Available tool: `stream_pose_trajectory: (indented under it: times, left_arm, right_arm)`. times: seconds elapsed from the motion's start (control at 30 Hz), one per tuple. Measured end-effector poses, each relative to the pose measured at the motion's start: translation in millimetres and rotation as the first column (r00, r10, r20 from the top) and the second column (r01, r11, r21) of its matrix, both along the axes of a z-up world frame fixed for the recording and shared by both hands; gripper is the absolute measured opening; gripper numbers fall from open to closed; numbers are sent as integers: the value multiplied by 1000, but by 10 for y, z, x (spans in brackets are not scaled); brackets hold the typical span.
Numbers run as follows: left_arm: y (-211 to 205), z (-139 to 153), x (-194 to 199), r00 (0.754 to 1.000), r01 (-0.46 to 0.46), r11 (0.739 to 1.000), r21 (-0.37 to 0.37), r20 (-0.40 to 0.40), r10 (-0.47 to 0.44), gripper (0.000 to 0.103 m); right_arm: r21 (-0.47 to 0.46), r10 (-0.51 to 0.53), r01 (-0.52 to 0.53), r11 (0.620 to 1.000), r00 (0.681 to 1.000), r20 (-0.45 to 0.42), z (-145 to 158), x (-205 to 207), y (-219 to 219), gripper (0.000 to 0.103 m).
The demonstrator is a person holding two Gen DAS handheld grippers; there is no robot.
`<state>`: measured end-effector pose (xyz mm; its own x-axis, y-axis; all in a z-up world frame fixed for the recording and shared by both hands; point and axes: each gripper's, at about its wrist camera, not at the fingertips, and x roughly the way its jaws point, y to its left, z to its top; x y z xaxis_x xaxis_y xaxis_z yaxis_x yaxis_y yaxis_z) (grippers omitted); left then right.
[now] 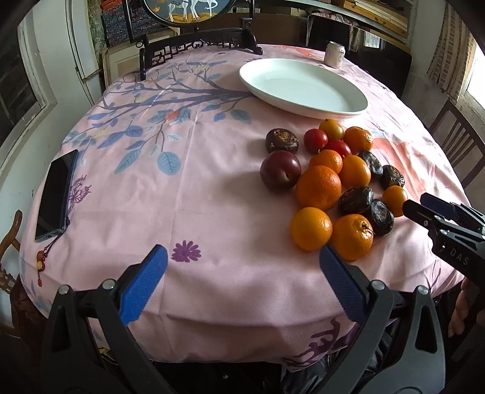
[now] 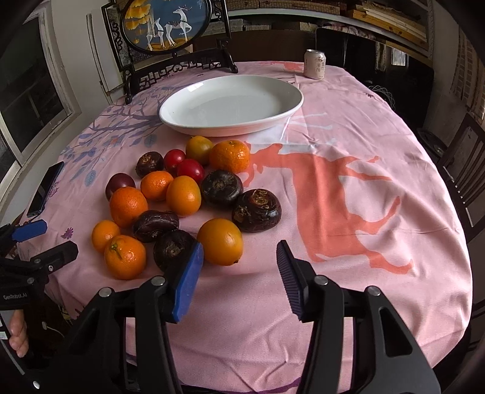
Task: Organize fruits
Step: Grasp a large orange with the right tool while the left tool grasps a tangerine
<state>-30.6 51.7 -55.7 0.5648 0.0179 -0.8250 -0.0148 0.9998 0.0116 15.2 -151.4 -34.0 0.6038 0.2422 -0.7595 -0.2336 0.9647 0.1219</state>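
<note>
A pile of fruit lies on the pink tablecloth: several oranges (image 2: 220, 241), dark brown water chestnuts (image 2: 256, 209), small red tomatoes (image 2: 190, 170) and a dark red plum (image 1: 280, 170). Behind it stands a white oval plate (image 2: 230, 106) with nothing on it, also in the left wrist view as the plate (image 1: 303, 88). My right gripper (image 2: 239, 272) is open just in front of the nearest orange, with nothing between its blue pads. My left gripper (image 1: 242, 266) stands wide open over bare cloth, left of the pile, and holds nothing.
A dark phone (image 1: 56, 195) lies near the table's left edge. A drink can (image 2: 315, 64) stands at the far side, beside a framed deer picture on a dark stand (image 2: 165, 25). Chairs ring the table. The cloth to the right (image 2: 363, 181) has only its printed pattern.
</note>
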Motion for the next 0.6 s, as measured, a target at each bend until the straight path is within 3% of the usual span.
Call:
stream_pose_trajectory:
  times: [0.17,0.3,0.47,0.6]
  left_arm:
    - [3,-112,69,1000,-3,1000,21,-30,4,101]
    - [-7,-174,98,999,9,1000,7,-53,-9,101]
    - [-20,-196,157,998,15,1000,1,-57,-15,101]
    - [-60,-247,184,996,39,999,-28,-84,-41,101]
  right_arm:
    - [8,21,-21,1000,999,-38,-84,67,78,45]
    - [70,29,-26,997,998,-48,-186,236,76,41]
    - [57,29,-27,998,999,-30,-143,224,140,35]
    - [-24,-8,8,1000,1000,10,-33,26,54,35]
